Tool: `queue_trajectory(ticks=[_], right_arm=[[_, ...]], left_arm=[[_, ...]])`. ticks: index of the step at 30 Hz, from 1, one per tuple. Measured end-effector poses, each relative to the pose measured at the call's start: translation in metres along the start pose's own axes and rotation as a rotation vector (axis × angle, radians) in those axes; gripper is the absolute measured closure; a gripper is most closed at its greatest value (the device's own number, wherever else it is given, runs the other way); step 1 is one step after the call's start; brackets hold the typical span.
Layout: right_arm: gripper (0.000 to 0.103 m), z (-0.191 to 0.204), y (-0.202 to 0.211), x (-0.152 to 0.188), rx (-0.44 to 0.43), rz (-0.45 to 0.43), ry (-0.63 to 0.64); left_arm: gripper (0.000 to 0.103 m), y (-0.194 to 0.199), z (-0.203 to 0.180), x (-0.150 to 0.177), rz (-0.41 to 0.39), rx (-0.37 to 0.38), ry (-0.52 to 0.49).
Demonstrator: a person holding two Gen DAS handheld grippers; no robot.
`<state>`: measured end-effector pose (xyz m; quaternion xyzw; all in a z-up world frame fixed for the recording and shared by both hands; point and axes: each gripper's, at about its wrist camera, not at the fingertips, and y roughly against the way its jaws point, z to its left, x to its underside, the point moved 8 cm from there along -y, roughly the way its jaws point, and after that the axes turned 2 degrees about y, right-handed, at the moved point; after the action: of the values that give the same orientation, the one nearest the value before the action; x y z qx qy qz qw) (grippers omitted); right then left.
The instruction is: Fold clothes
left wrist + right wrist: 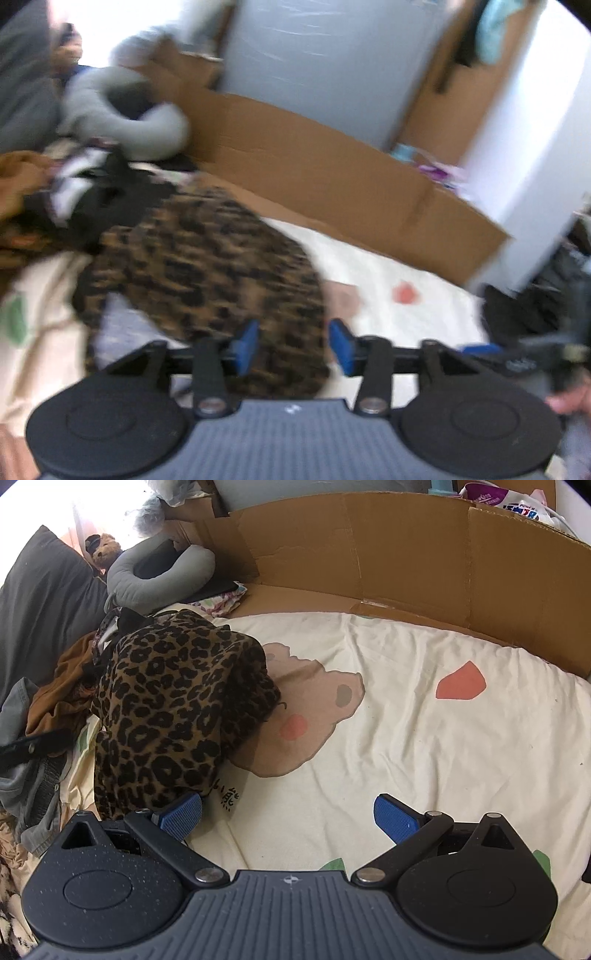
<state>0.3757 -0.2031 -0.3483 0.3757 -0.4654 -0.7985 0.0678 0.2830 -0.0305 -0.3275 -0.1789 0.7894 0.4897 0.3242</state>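
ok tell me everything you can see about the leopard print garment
The leopard garment is a thin-looking tan fabric with black spots, bunched in a rumpled, unfolded heap on the left side of the cream sheet. Its far end lies against a pile of brown and black clothes. Its near edge touches the left pad of the open right gripper; the left gripper, also open, hovers over it, blurred.

Garment [177, 701] on bed [424, 746], left.
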Motion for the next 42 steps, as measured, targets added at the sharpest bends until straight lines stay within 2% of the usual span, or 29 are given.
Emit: queue_trajectory(ticks=[6, 12, 16, 18, 21, 29, 31, 32, 35, 38, 39, 41, 42], right_arm=[[0.001, 0.005, 0.001, -0.001, -0.002, -0.003, 0.012], [0.001, 0.007, 0.002, -0.002, -0.002, -0.004, 0.026], [0.001, 0.005, -0.001, 0.002, 0.004, 0.010, 0.023], [0.001, 0.006, -0.002, 0.003, 0.004, 0.016, 0.029], [0.001, 0.010, -0.003, 0.003, -0.001, 0.017, 0.043], [0.001, 0.011, -0.002, 0.003, -0.003, 0.015, 0.048], [0.001, 0.011, 0.000, 0.002, -0.006, 0.006, 0.046], [0.001, 0.011, 0.001, 0.001, -0.005, -0.002, 0.048], [0.001, 0.012, 0.005, -0.002, -0.010, -0.025, 0.052], [0.002, 0.013, 0.007, -0.003, -0.037, -0.033, 0.035], [0.005, 0.014, 0.008, -0.005, -0.044, -0.042, 0.038], [0.023, 0.017, 0.011, -0.008, -0.062, -0.061, 0.042], [0.023, 0.019, 0.013, -0.010, -0.082, -0.070, 0.036]], left_arm=[[0.046, -0.029, 0.057, -0.008, -0.002, -0.135, 0.103], [0.046, -0.058, 0.085, -0.004, -0.008, -0.175, 0.154], [0.046, -0.070, 0.093, -0.001, -0.002, -0.165, 0.179], [0.043, -0.075, 0.094, 0.000, 0.003, -0.149, 0.188], [0.045, -0.086, 0.100, 0.003, 0.021, -0.150, 0.184], [0.049, -0.067, 0.076, -0.005, -0.045, -0.084, 0.137], [0.051, -0.067, 0.073, -0.006, -0.051, -0.067, 0.148], [0.056, -0.068, 0.072, -0.006, -0.051, -0.064, 0.155], [0.086, -0.073, 0.077, -0.006, -0.042, -0.079, 0.194], [0.092, -0.068, 0.074, -0.011, -0.062, -0.068, 0.191], [0.094, -0.064, 0.068, -0.012, -0.069, -0.063, 0.168], [0.095, -0.054, 0.055, -0.014, -0.078, -0.039, 0.133], [0.095, -0.049, 0.047, -0.015, -0.080, -0.022, 0.121]])
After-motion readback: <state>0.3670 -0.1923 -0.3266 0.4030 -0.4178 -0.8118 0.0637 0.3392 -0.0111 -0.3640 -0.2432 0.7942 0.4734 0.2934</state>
